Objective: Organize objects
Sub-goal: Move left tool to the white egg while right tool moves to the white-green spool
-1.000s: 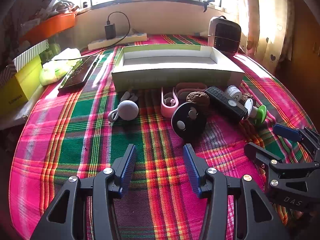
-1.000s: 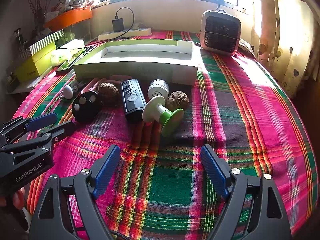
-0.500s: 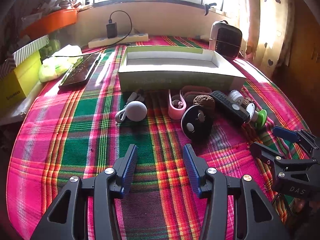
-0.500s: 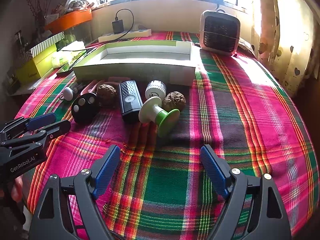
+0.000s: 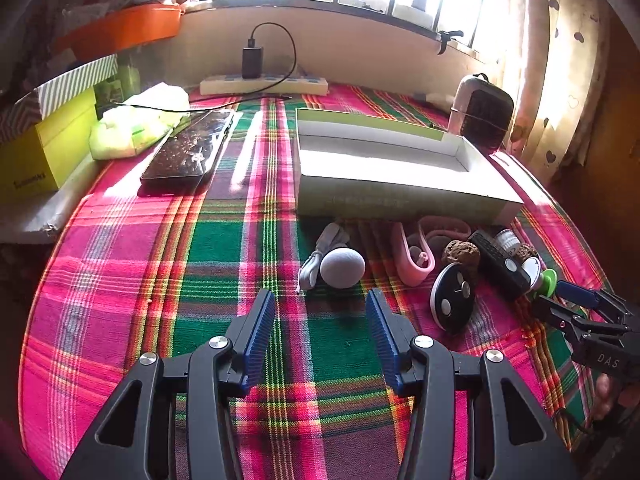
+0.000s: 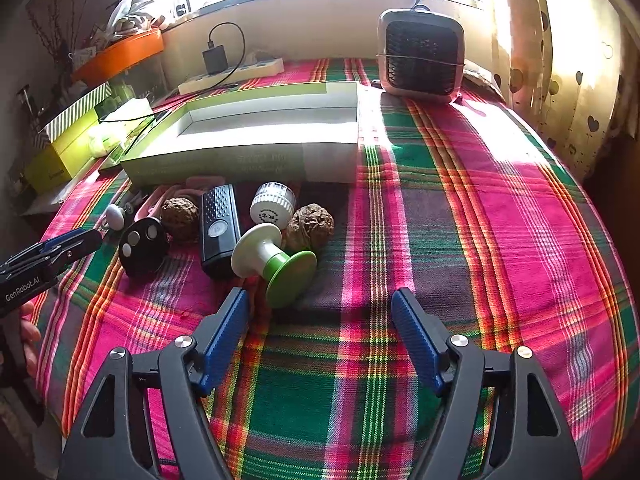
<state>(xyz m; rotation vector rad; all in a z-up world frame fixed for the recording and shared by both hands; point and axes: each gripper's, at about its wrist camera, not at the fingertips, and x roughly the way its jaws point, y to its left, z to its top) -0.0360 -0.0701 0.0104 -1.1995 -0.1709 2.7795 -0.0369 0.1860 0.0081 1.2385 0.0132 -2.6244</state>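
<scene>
An empty open cardboard box (image 5: pixel 400 196) (image 6: pixel 248 160) lies on the plaid cloth. In front of it is a row of small objects: a grey round gadget with a strap (image 5: pixel 343 267), a pink silicone loop (image 5: pixel 412 256), a black disc with buttons (image 5: pixel 454 304) (image 6: pixel 143 246), two walnuts (image 6: pixel 310 226) (image 6: pixel 181 214), a black remote (image 6: pixel 218 226), a white bottle (image 6: pixel 273 205) and a white-and-green spool (image 6: pixel 276 262). My left gripper (image 5: pixel 320 336) is open and empty just short of the grey gadget. My right gripper (image 6: pixel 320 332) is open and empty just short of the spool.
A small heater (image 6: pixel 422 56) stands at the back right. A phone (image 5: pixel 188 148), a power strip (image 5: pixel 264 84) with a charger, a yellow box (image 5: pixel 44 148) and an orange tray (image 5: pixel 120 32) lie at the back left. A curtain (image 6: pixel 560 60) hangs at right.
My left gripper has swung left, from facing the black disc to facing the grey gadget. My right gripper has moved forward toward the spool. Both stay open.
</scene>
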